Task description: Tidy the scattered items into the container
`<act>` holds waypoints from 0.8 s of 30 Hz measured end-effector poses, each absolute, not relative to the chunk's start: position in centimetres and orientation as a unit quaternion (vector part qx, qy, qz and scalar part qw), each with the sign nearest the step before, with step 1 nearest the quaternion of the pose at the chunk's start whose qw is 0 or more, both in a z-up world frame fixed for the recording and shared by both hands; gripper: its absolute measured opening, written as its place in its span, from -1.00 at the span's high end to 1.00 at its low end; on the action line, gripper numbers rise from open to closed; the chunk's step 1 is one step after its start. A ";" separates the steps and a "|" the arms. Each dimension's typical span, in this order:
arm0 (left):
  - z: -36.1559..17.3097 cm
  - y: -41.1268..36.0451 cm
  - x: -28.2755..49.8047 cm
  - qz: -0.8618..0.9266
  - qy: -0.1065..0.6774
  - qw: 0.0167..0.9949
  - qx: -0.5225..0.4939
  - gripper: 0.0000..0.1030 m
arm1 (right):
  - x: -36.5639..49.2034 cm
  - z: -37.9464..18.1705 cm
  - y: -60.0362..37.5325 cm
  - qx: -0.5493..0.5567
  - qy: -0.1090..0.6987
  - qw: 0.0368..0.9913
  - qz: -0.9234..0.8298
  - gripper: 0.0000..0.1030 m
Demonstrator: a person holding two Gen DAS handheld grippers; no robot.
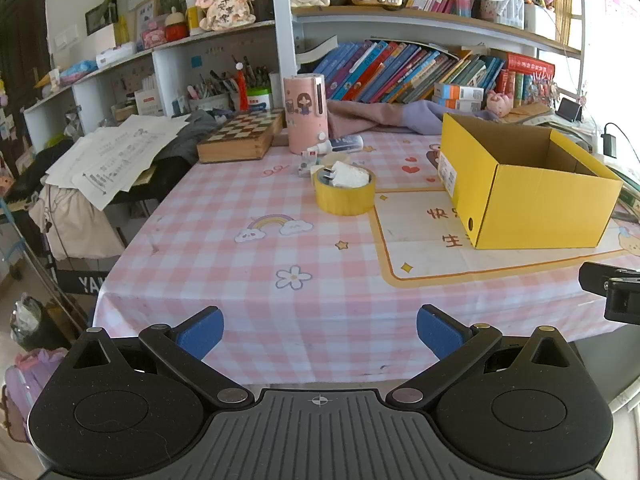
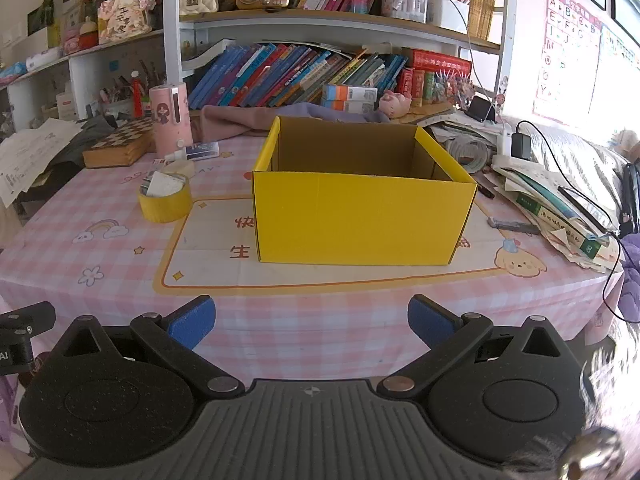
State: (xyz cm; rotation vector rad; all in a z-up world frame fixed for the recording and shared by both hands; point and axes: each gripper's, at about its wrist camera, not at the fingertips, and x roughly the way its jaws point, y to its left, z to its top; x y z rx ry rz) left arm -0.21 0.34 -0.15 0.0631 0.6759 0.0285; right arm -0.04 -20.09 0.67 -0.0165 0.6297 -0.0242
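Ahead of right tool (image 2: pixel 311 322): yellow box (image 2: pixel 360 216), apart.

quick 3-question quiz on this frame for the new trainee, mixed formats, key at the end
1. True or false: the left gripper is shut on the yellow tape roll.
2. What lies in the roll's core? A) white charger plug B) chess piece C) pen
3. Fill in: the yellow cardboard box stands with its top ____.

Key:
1. False. Both the left gripper and the right gripper are open and hold nothing.
2. A, the white charger plug.
3. Open.
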 end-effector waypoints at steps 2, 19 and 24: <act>-0.2 0.3 -0.3 0.013 0.332 0.943 0.032 -1.00 | -0.1 0.7 -20.1 -0.008 0.310 0.951 -0.013 -1.00; -0.3 -0.6 -0.4 0.012 0.339 0.940 0.032 -1.00 | -0.3 0.7 -20.5 -0.010 0.309 0.951 -0.012 -1.00; -0.3 -0.7 -0.4 0.012 0.340 0.940 0.032 -1.00 | -0.3 0.6 -20.6 -0.009 0.310 0.951 -0.012 -1.00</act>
